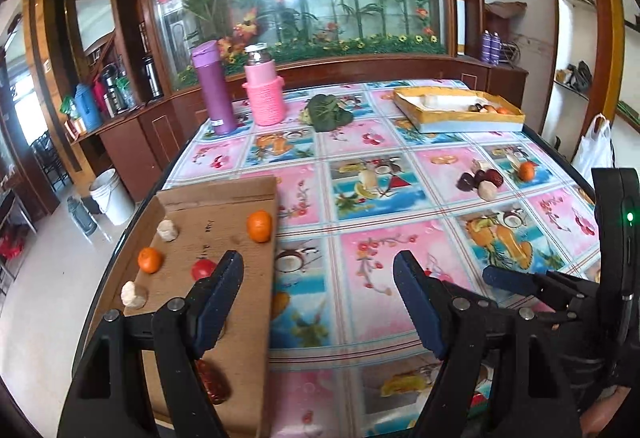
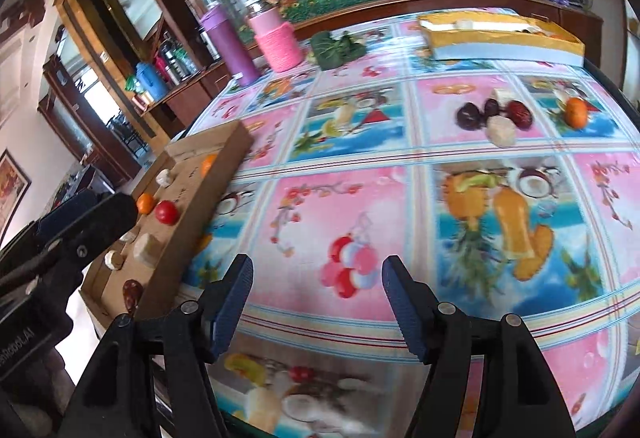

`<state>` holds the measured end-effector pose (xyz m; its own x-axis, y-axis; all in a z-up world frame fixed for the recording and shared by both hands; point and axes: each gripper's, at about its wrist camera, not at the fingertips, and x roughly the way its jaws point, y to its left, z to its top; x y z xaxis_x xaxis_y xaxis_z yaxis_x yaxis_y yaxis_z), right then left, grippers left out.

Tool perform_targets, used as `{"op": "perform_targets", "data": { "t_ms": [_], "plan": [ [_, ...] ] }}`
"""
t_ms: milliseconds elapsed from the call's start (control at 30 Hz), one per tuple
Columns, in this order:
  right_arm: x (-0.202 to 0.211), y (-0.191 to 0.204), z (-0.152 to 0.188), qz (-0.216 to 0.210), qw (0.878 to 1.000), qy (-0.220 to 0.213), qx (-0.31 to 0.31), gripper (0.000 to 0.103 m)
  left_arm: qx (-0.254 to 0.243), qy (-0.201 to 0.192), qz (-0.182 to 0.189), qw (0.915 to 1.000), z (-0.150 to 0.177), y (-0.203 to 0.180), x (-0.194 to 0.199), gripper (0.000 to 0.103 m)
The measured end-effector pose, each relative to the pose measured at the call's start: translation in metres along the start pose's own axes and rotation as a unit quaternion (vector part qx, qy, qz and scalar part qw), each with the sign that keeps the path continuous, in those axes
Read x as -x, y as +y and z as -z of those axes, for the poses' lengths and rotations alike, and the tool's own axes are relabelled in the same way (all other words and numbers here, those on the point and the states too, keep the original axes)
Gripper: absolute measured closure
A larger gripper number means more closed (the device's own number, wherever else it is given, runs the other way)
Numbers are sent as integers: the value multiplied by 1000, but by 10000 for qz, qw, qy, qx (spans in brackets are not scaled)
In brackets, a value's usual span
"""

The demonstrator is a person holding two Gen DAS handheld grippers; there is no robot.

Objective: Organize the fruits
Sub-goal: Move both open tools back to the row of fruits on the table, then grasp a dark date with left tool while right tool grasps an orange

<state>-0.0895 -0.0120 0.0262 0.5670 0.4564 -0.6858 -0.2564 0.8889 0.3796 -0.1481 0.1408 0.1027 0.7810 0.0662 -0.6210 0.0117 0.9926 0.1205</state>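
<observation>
Cardboard tray [image 1: 240, 198] left, purple flask [image 1: 214, 90], possibly dates [image 2: 496, 112] blurred.

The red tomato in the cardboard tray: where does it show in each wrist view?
Left wrist: red tomato at lower left, on the cardboard tray, partly behind the left gripper's near finger.
Right wrist: red tomato at left of middle, in the tray, beside a small orange.
Shared landmark: the purple flask at the table's far side.

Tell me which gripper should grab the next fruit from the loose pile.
Right gripper: open, empty, and on the same side as the pile. The left gripper hangs by the cardboard tray.
</observation>
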Motion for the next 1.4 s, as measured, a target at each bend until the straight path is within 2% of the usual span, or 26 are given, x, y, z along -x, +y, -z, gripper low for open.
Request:
{"op": "perform_targets", "data": {
  "t_ms": [167,300,500,700,867,1067,1200,1400],
  "plan": [
    [6,-30,-3,124,9994,-43,-311,32,-136,82,32,9999,-3,-18,-7,26],
    [11,-44,-2,291,9988,-121,-376,31,-222,138,50,9996,-3,-27,-12,26],
    [14,-58,0,314,9981,-143,-508,31,-310,235,87,9992,-4,-36,-20,26],
    [15,-68,1,276,9981,-92,-546,31,-285,350,191,9988,-4,-39,-27,26],
    [26,-81,-6,442,9981,-150,-400,30,-82,522,343,9980,-4,-34,-39,26],
    [50,-129,-24,1036,9927,-265,-552,30,107,733,473,9961,-2,-34,-61,26],
    [58,-159,-39,1257,9890,-290,-725,30,193,961,698,9927,-6,-39,-80,26],
    [43,-194,-78,1789,9802,-238,-814,30,320,949,1111,9887,-35,-56,-107,27]
  ]
}}
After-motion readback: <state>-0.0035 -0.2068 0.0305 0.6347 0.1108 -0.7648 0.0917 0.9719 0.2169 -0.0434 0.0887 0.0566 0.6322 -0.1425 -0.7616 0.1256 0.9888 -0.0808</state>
